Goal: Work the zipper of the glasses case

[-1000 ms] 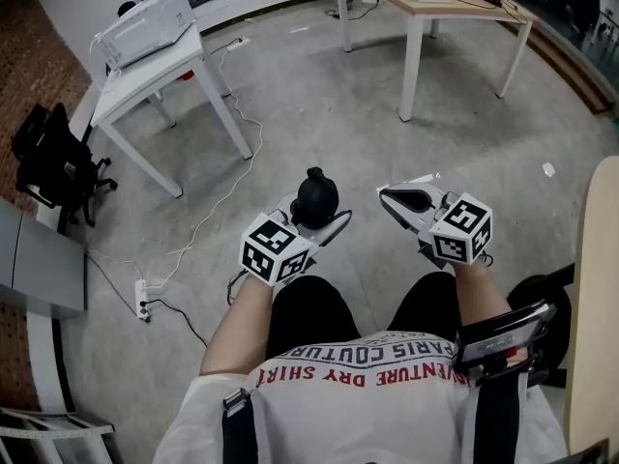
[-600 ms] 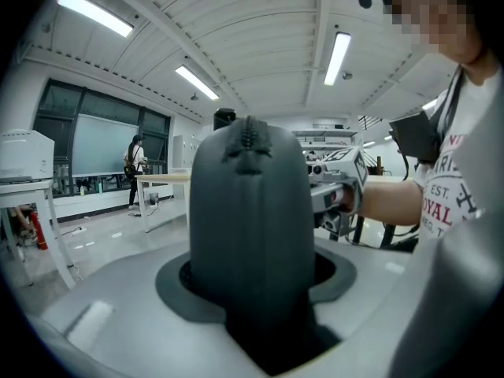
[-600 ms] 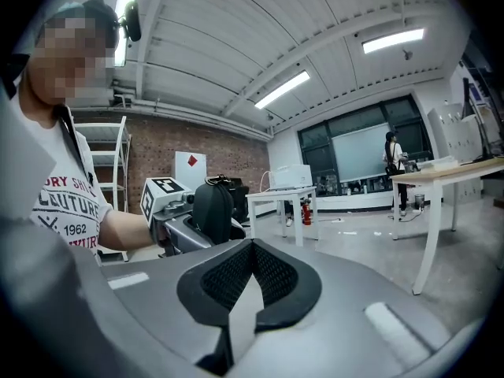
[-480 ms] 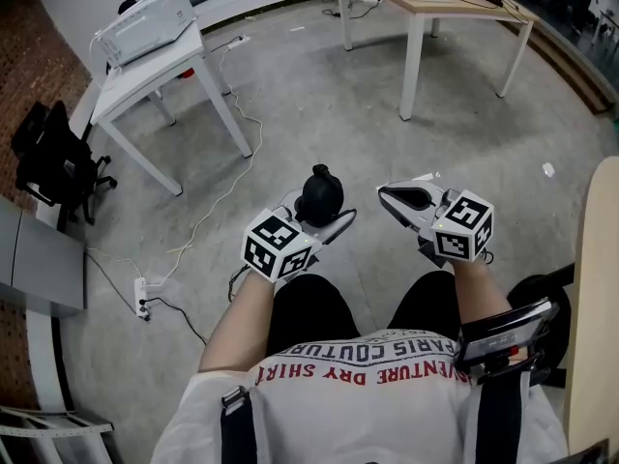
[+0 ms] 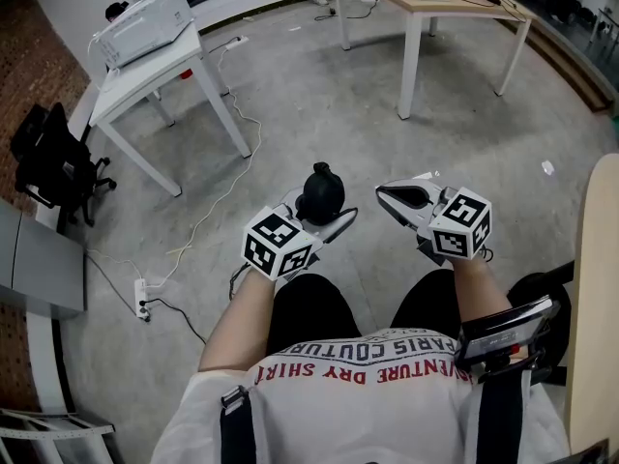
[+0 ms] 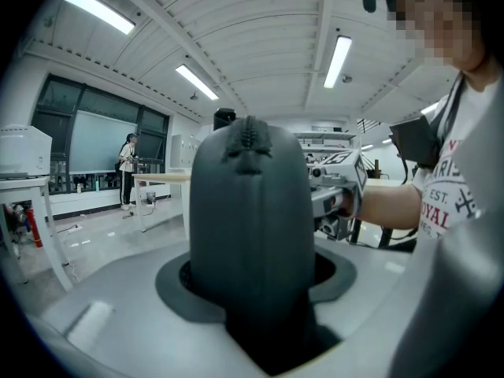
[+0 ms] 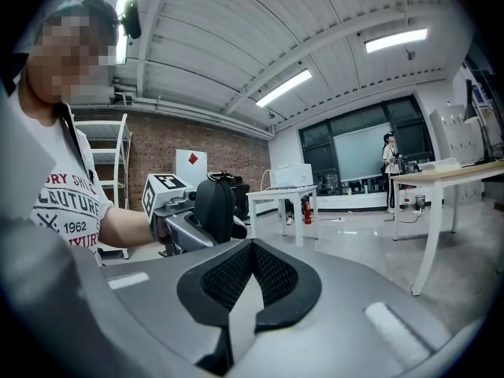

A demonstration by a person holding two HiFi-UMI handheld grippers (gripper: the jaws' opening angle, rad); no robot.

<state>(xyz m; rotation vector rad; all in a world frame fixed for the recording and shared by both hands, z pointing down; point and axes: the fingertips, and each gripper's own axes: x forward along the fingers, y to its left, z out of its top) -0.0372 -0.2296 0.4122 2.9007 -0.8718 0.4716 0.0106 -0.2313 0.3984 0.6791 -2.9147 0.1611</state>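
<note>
Shifted slightly up and rightward since a second ago, the left hand-held gripper (image 5: 319, 216) clamps the dark glasses case (image 5: 323, 188) upright, in the air before the person's knees (image 5: 309, 303), zipper (image 6: 250, 138) end uppermost. Right hand-held gripper (image 5: 392, 197): jaws pressed together, empty, near the case, not touching.

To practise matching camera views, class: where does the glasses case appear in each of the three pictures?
Head view: glasses case at centre, just left of the middle.
Left gripper view: it fills the centre, upright between the jaws.
Right gripper view: left of centre, small.
Shared landmark: the wooden table.
</note>
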